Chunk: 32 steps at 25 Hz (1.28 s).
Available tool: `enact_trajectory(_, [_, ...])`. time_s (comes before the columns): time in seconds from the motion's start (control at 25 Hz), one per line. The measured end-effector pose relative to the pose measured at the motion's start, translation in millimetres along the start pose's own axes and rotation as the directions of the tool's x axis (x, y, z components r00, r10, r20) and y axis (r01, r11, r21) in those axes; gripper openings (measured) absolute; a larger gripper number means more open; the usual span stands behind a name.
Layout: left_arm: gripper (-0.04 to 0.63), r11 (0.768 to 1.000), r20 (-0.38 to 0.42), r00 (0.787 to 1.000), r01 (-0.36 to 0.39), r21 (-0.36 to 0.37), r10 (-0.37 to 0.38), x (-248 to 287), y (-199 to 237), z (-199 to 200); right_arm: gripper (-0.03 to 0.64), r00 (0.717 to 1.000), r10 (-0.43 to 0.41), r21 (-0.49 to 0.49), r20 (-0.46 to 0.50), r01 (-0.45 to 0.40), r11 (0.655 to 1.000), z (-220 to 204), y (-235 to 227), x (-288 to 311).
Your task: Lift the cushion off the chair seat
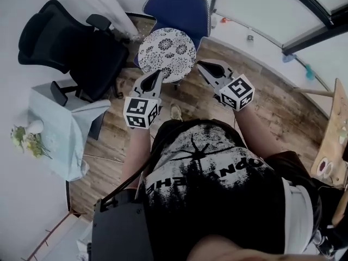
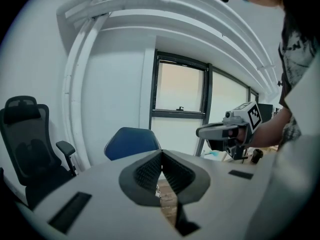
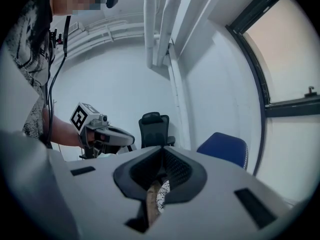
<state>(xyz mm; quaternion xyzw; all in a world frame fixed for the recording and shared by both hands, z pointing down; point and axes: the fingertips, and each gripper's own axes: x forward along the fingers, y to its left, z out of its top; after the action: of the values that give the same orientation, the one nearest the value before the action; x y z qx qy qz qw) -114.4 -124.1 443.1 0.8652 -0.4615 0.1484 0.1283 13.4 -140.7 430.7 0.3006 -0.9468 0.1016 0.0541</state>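
A round white cushion [image 1: 166,54] with a dark floral print lies on the seat of a blue chair [image 1: 182,7] by the window wall. My left gripper [image 1: 157,74] hovers at the cushion's near edge and is shut with nothing in it. My right gripper [image 1: 200,64] is just right of the cushion, also shut and empty. In the left gripper view the pads [image 2: 150,170] meet at the tip, with the blue chair [image 2: 131,141] beyond. In the right gripper view a sliver of the cushion [image 3: 162,196] shows below the closed jaws.
A black office chair [image 1: 76,48] stands left of the blue chair. A small table with a pale blue cloth [image 1: 60,129] and flowers [image 1: 27,137] is at the left. A wooden table edge [image 1: 331,140] is at the right. Wood floor lies between.
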Motion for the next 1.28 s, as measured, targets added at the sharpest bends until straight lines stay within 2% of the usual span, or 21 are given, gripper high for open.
enact_trajectory(0.4, [0.012, 0.991, -0.018, 0.992, 0.127, 0.032, -0.126, 29, 60, 6, 0.02, 0.991, -0.135, 0.018, -0.013, 0.135, 0.991, 3, -16, 58])
enact_trajectory(0.84, [0.012, 0.971, -0.037, 0.972, 0.234, 0.042, -0.232, 55, 94, 0, 0.02, 0.963, -0.265, 0.017, -0.058, 0.266, 0.964, -12, -34, 85])
enact_trajectory(1.04, [0.012, 0.969, -0.055, 0.967, 0.248, 0.014, -0.247, 66, 103, -10, 0.02, 0.953, -0.289, 0.023, -0.089, 0.292, 0.956, -19, -45, 89])
enact_trajectory(1.28, [0.012, 0.964, -0.074, 0.961, 0.267, -0.01, -0.267, 84, 96, -9, 0.02, 0.949, -0.274, 0.043, -0.156, 0.283, 0.958, -41, -61, 91])
